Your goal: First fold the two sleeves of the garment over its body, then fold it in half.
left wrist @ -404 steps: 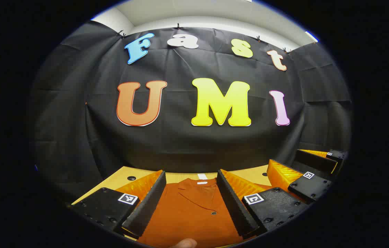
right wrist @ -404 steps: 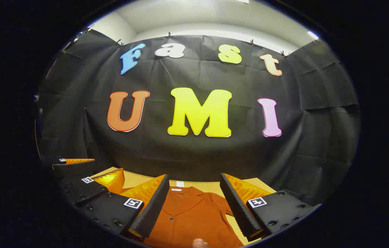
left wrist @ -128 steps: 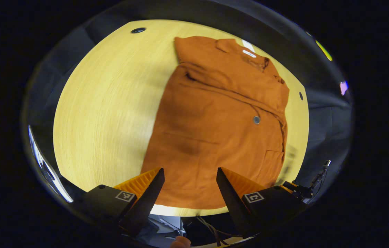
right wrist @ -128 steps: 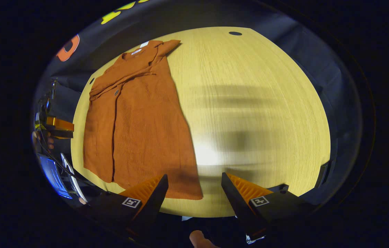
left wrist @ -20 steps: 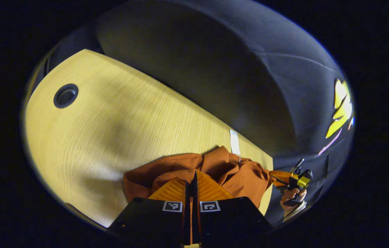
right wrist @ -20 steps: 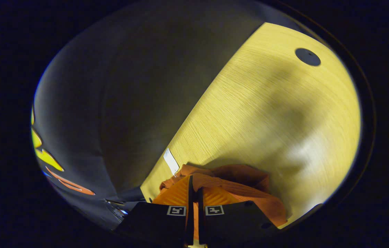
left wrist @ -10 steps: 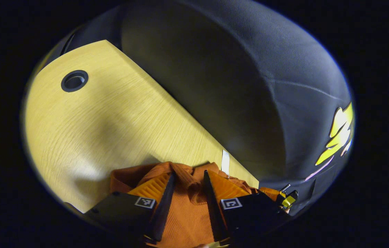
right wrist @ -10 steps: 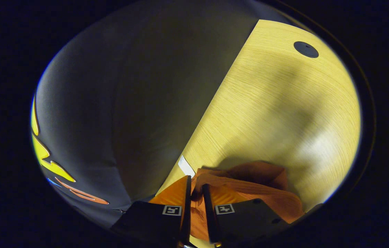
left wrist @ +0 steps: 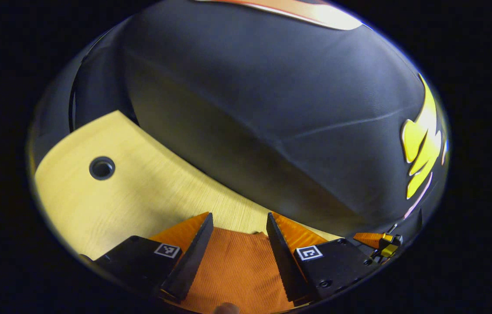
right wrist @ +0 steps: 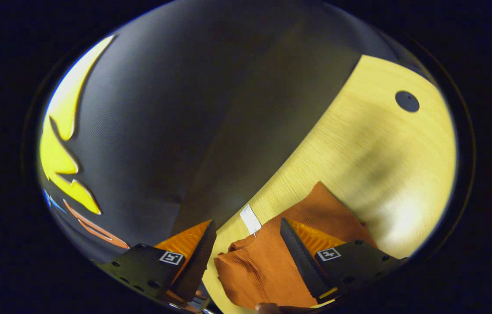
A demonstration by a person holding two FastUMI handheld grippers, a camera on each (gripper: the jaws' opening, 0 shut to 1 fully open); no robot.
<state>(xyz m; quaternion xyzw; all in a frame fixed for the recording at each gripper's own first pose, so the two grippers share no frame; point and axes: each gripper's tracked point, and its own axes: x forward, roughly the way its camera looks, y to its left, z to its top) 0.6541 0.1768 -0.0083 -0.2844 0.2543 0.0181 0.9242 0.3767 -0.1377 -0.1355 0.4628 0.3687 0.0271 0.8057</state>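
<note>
The rust-orange garment (left wrist: 233, 270) lies flat on the pale wooden table (left wrist: 141, 196), near the table's far edge. My left gripper (left wrist: 239, 216) is open above it, and cloth shows between its fingers without touching either one. In the right gripper view the garment (right wrist: 268, 261) lies folded, with its white tag (right wrist: 250, 219) sticking out toward the table's edge. One corner of the cloth (right wrist: 320, 203) points up the table. My right gripper (right wrist: 247, 222) is open over this end and holds nothing. The right gripper (left wrist: 379, 244) also shows far off at the lower right of the left gripper view.
A round cable hole (left wrist: 102, 168) is set in the table to the left of the garment, and another cable hole (right wrist: 407, 101) sits at the far right. The black booth wall (left wrist: 272, 109) hangs just behind the table's far edge. A fingertip (left wrist: 227, 308) shows at the bottom.
A second ago both grippers were shut on bunched cloth. Both have opened and let go. The garment now lies flat and the grippers have tilted up away from it.
</note>
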